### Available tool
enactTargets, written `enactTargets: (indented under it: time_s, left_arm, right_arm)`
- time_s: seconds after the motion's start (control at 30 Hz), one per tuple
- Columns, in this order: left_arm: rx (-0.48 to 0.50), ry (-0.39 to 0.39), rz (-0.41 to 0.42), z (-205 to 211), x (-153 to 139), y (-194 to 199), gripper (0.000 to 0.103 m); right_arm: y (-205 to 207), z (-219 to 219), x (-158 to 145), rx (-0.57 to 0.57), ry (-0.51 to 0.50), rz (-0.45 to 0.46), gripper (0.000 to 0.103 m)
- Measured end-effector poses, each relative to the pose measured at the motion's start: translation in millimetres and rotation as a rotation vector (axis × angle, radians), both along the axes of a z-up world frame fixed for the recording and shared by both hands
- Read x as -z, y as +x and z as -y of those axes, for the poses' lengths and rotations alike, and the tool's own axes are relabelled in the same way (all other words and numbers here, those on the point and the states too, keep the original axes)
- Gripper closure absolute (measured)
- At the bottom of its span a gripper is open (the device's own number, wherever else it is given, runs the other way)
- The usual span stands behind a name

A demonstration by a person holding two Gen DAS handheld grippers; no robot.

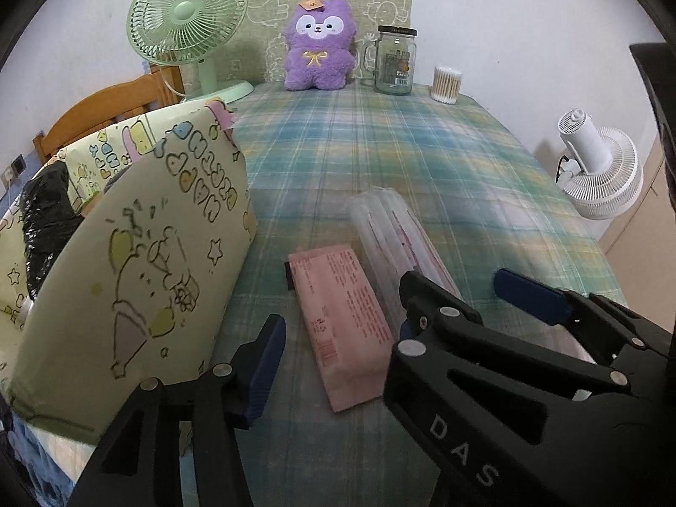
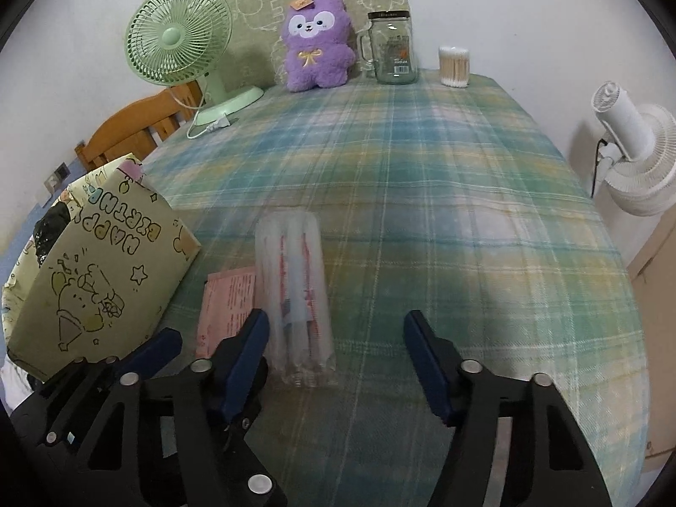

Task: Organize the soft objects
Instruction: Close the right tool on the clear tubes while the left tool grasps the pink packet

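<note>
A: Where are the soft things?

B: A flat pink plastic-wrapped tissue pack lies on the near part of the green-and-blue plaid tablecloth, touching a clear plastic sleeve of white pads with red print on its right. A fluffy purple plush bear sits upright at the far edge.

A: And the grippers?

B: The left gripper is spread wide over the pink pack, gripping nothing. The right gripper is wide too, the clear sleeve's near end lying between its fingers, untouched.

A: Anything one view alone gives?

B: The right wrist view shows "HAPPY BIRTHDAY" on the pale-yellow cartoon-printed paper bag at near left, and the mint-green desk fan's loose plug. The left view shows the whole pink pack.

A: Far right?

B: A lidded glass mug-jar and a cotton-swab tub.
</note>
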State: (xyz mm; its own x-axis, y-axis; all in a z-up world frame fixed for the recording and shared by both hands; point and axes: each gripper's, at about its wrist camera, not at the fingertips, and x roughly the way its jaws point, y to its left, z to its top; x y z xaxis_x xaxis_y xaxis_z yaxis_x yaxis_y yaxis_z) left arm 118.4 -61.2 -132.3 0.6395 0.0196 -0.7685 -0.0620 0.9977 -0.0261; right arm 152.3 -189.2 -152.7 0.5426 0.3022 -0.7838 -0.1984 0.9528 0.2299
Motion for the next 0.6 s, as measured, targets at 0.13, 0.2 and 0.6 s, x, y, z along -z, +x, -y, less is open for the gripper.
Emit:
enactTargets:
  time_s: [0.13,0.2,0.6]
  left_arm:
    - [0.005,-0.013,0.000,0.1,0.3,3.3,0.039]
    - [0.010,-0.024,0.002,1.1,-0.1,5.1,0.036]
    - [0.024,0.005,-0.009,7.4,5.4,14.1,0.034]
  right_arm:
    - [4.4,-0.6,1.4,-0.025,0.022,-0.001,0.061]
    - [5.6,0.9,0.7,-0.026,0.034,0.005,0.070]
    - [2.0,12.0,-0.9,0.066,-0.097,0.045,0.088]
